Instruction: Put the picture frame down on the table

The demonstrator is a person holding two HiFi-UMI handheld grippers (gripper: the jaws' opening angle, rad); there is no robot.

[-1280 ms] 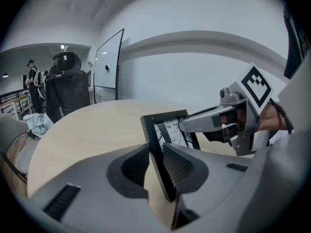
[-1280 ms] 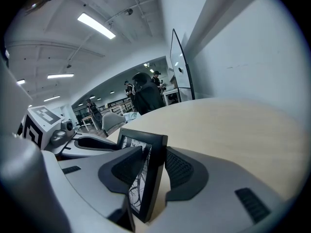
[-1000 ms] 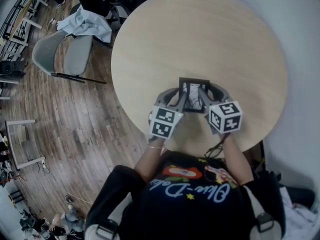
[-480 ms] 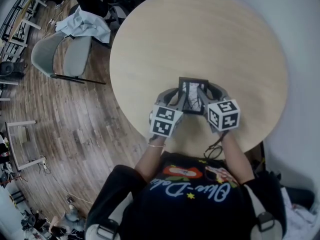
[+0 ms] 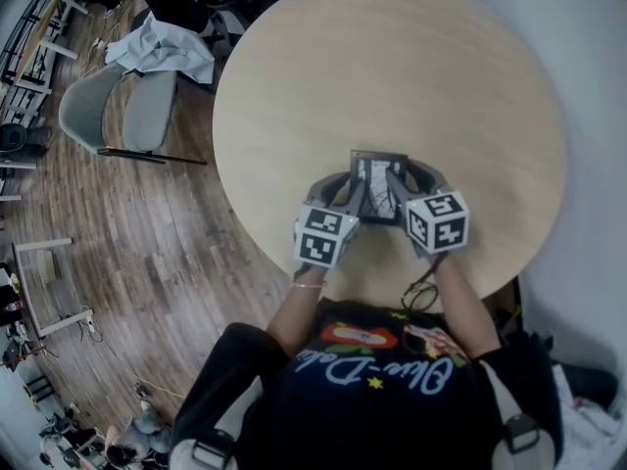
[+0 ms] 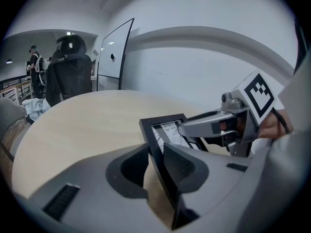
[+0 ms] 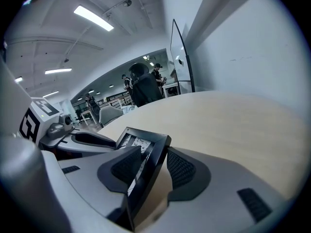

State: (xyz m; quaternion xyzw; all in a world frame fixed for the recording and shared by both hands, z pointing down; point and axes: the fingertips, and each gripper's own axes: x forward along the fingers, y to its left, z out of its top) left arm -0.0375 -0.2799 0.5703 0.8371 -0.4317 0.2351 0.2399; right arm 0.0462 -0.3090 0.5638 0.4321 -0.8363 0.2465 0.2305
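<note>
A small black picture frame (image 5: 377, 186) with a printed sheet inside is held over the near part of the round wooden table (image 5: 392, 76). My left gripper (image 5: 349, 190) is shut on the frame's left edge (image 6: 158, 152). My right gripper (image 5: 396, 188) is shut on its right edge (image 7: 148, 171). In both gripper views the frame leans back at a tilt, with its top corner (image 6: 146, 123) raised off the tabletop. The frame's lower edge is hidden behind the jaws, so contact with the table cannot be told.
A grey chair (image 5: 127, 106) with a light cloth (image 5: 162, 52) draped over it stands on the wood floor left of the table. A white wall (image 5: 598, 145) runs close along the table's right side. Black-clad people (image 6: 70, 74) stand beyond the far edge.
Both grippers and the frame have shifted very slightly away from me. The grip on each side is unchanged.
</note>
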